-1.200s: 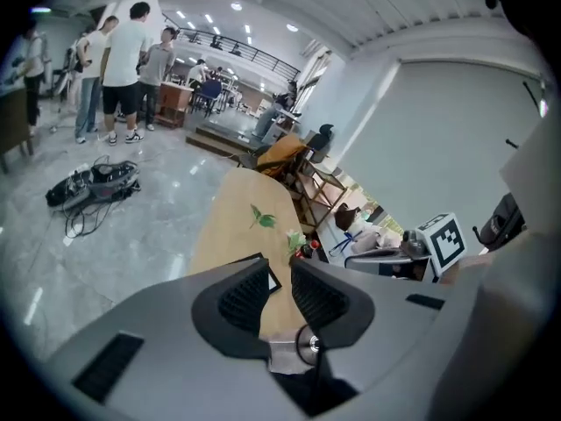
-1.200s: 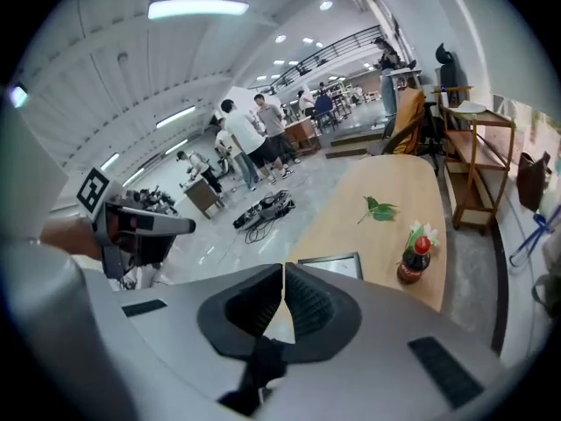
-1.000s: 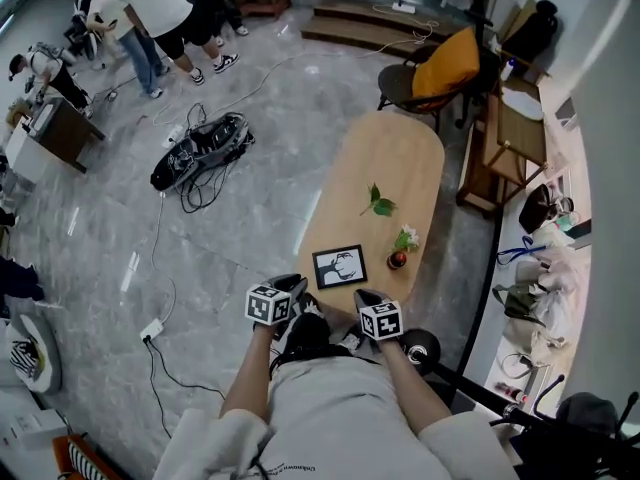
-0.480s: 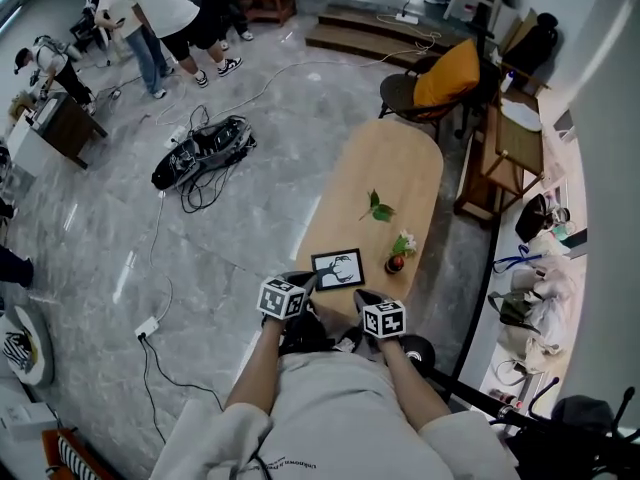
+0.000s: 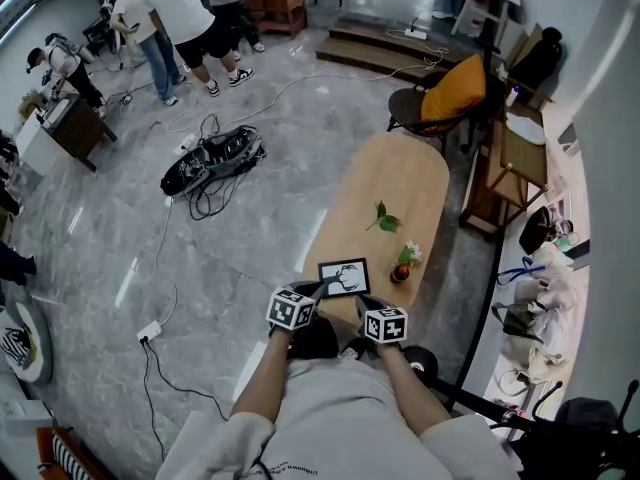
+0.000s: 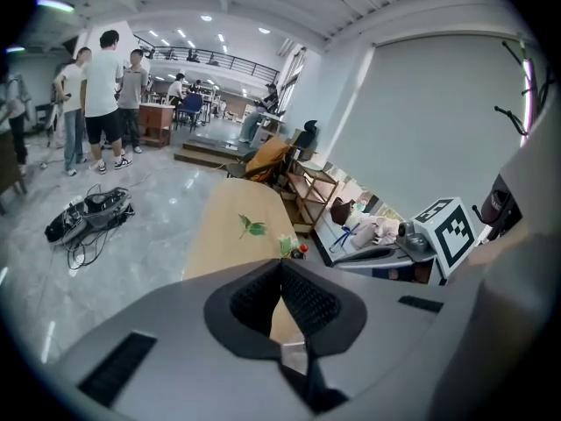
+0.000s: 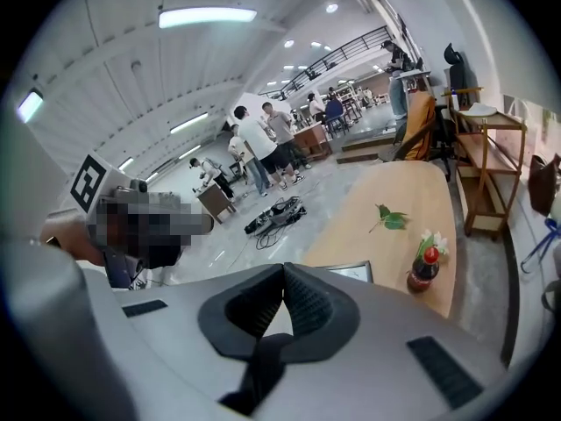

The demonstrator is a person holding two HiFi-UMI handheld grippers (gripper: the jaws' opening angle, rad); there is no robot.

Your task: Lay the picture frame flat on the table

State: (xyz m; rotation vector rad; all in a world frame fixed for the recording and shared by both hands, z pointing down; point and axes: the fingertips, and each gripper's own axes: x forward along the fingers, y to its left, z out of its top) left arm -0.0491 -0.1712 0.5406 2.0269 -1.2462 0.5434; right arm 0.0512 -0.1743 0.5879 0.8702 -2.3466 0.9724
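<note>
The black picture frame (image 5: 343, 277) with a white drawing stands near the near end of the oval wooden table (image 5: 400, 173), its face towards me. I cannot tell how steeply it leans. My left gripper (image 5: 319, 288) is shut and empty, its tip right at the frame's lower left corner. My right gripper (image 5: 361, 301) is also shut and empty, just below the frame's lower right corner. In the right gripper view the frame's top edge (image 7: 351, 272) peeks over the shut gripper (image 7: 283, 271). In the left gripper view the shut gripper (image 6: 280, 266) hides the frame.
A small dark bottle with flowers (image 5: 403, 264) stands just right of the frame, and a green leaf sprig (image 5: 385, 218) lies farther up the table. A chair with an orange cushion (image 5: 452, 80) is at the far end. A bag and cables (image 5: 212, 160) lie on the floor at left, with people (image 5: 190, 13) beyond.
Both grippers have moved forward to the frame; the left tip has reached the frame's lower left corner. The frame itself has not moved.
</note>
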